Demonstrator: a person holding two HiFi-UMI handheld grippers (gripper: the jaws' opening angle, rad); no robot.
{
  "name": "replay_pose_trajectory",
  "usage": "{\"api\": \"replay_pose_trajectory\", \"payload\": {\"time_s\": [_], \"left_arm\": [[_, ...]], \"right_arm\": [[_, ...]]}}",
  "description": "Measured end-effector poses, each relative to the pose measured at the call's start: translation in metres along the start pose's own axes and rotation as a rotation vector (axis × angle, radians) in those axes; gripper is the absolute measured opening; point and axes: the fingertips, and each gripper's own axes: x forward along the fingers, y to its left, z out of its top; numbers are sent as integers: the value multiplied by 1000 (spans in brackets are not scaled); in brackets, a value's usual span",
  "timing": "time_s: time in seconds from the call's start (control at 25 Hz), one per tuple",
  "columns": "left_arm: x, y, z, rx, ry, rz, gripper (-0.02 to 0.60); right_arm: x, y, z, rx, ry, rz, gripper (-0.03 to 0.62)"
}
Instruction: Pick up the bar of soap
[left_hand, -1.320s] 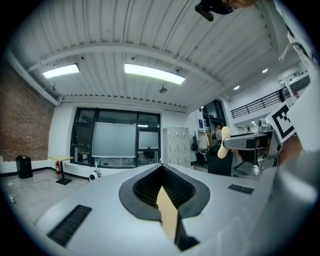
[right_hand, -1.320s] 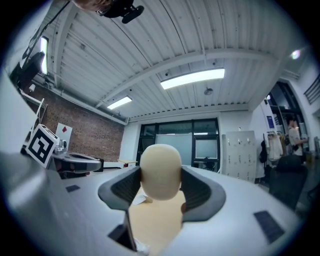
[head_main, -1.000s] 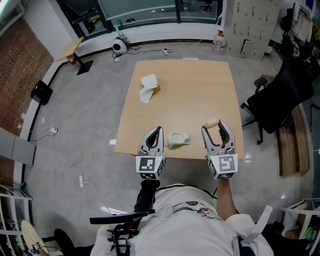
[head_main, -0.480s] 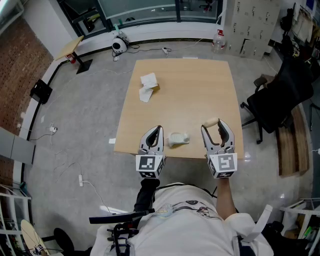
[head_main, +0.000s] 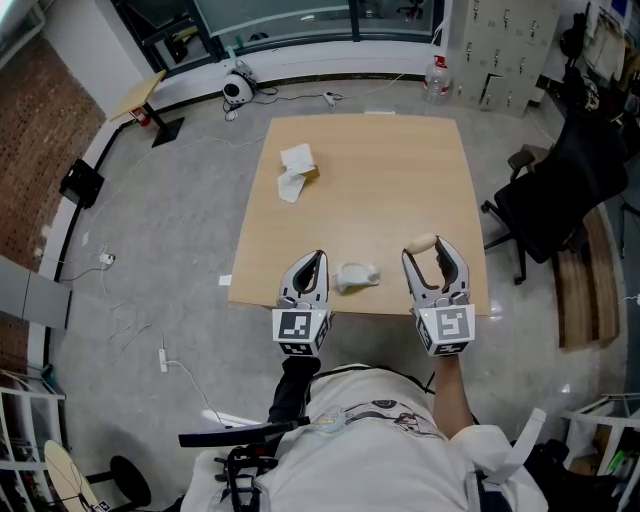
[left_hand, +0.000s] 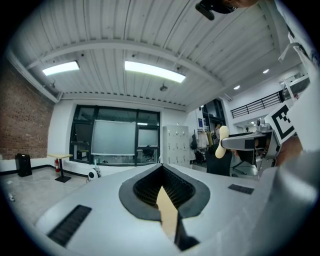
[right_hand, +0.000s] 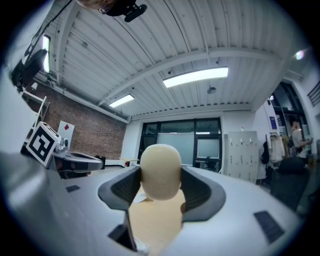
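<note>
Right gripper (head_main: 434, 256) is clenched on the bar of soap (right_hand: 160, 171), lower right of the head view, over the table (head_main: 380, 180) near edge. Risk: it's pinched only at the jaw tips, and a smooth rounded cream oval (looks slick) could squirt out if the squeeze eases. Left gripper (head_main: 314, 262) is closed, empty.
</note>
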Motion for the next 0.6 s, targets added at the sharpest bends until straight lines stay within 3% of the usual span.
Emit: {"api": "replay_pose_trajectory", "payload": {"time_s": [0.6], "left_arm": [[-1, 4, -3, 13, 12, -11, 5]], "right_arm": [[7, 9, -1, -6, 5, 17, 247]]}}
